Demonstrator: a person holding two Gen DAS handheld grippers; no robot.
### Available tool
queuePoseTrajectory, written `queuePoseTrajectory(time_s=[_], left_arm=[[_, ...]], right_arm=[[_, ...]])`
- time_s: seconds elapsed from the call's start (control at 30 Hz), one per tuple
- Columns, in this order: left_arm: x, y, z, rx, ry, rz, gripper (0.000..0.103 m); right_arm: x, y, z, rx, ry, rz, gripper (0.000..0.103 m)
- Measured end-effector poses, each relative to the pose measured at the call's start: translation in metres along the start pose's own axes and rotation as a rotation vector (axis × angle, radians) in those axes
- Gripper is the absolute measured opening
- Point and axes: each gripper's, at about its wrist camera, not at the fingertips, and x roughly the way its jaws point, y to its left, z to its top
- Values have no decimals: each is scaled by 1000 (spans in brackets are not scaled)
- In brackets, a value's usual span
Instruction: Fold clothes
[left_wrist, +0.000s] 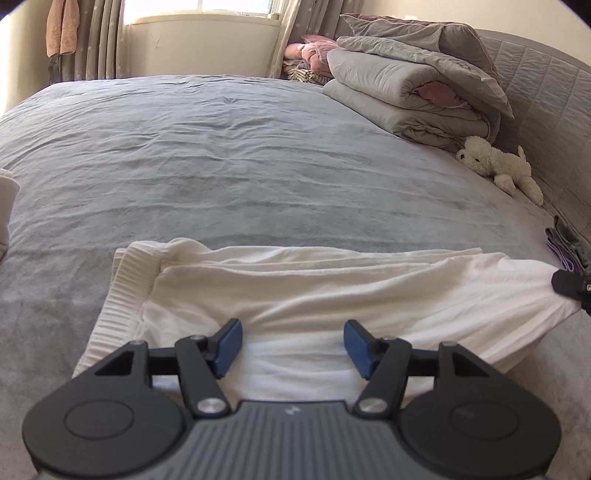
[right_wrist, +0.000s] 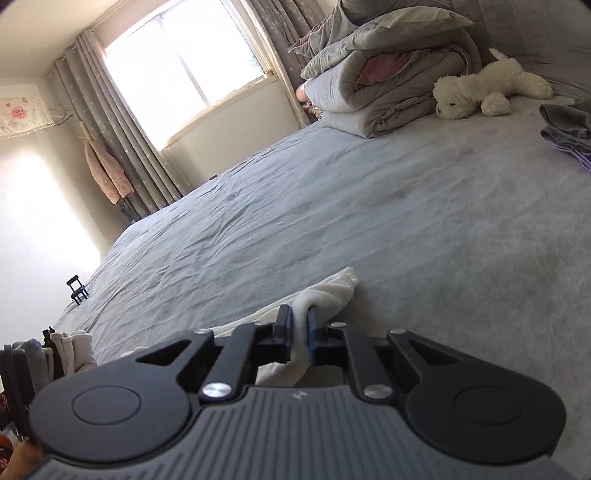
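A white garment with a ribbed hem at its left lies partly folded on the grey bed. My left gripper is open, its blue pads just above the garment's near edge, holding nothing. My right gripper is shut on a bunched end of the white garment. In the left wrist view the right gripper shows at the right edge, pinching the garment's right corner.
Folded grey quilts and a white plush dog lie at the bed's far right by the headboard. Grey-purple clothes lie near the right edge. More clothes hang at the left. A small black stand sits on the bed's far corner.
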Motion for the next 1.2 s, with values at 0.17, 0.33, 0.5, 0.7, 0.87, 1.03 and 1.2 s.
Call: queuePoseTrajectory(time_s=[0.17,0.33,0.5,0.7,0.87,1.03,1.2], left_arm=[[0,0,-2,28,-1,0,63],[2,2,-3,24,-9,-8,65],[-2,2,-6,46,-16,-2,65],[-3,4,-7,35,-16,0,65],[0,2,-8,57,-19,8,67],[-7,11,-4,18,-16,-15,68],[-25,52,7,-170,-42,-37,68]], right_arm=[[19,-42,-20,168,47,-82,17],[15,-52,-20,229,16,-82,68],[19,-40,-25,182,38,-40,36],[9,-11,-18,43,-8,-48,12],[13,-3,-14,-15,34,-106,12],[17,-5,-17,-14,37,-130,10],[10,34,-11,-168,-35,-127,10]])
